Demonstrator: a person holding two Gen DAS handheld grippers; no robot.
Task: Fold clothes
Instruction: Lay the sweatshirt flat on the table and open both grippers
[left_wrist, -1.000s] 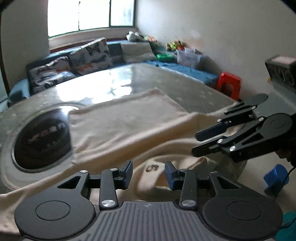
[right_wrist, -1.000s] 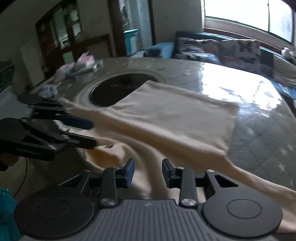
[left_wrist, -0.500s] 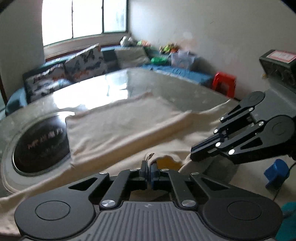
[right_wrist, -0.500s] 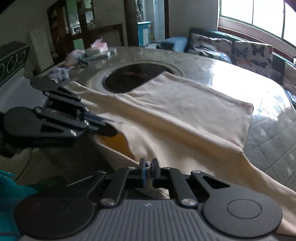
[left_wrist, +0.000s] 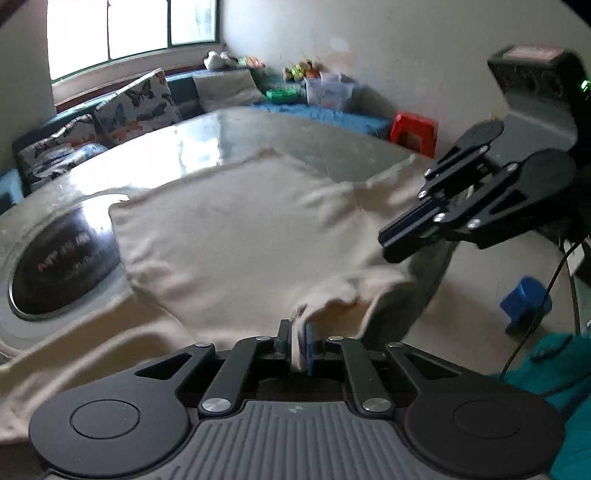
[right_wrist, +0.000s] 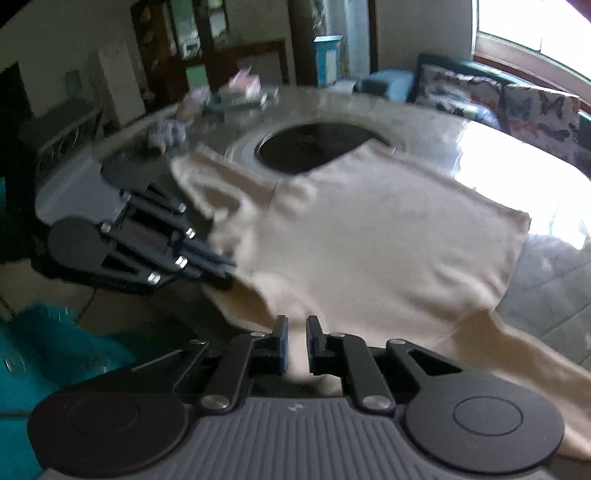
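Note:
A cream garment (left_wrist: 240, 229) (right_wrist: 369, 251) lies spread on a round glass-topped table (left_wrist: 258, 129) (right_wrist: 554, 295), and its near edge hangs off the rim. My left gripper (left_wrist: 297, 332) (right_wrist: 221, 269) pinches that near edge. Its jaws are opening a little, with cloth still pressed between the pads. To the right of it, my right gripper (right_wrist: 296, 328) (left_wrist: 395, 243) grips the same edge. Its jaws are also opening slightly, and fabric fills the narrow gap. The cloth between the two grips is lifted and bunched.
A dark round inset (left_wrist: 55, 258) (right_wrist: 310, 147) lies in the table, partly under the garment. Boxes and small clutter (right_wrist: 236, 92) sit at the far side. A sofa with butterfly cushions (left_wrist: 136, 107), a red stool (left_wrist: 413, 133), a blue stool (left_wrist: 524, 306) and teal fabric (left_wrist: 561, 369) surround the table.
Both grippers went from open above the garment's near edge to closed on it. The edge has since been lifted and drawn along, which bunches the cloth.

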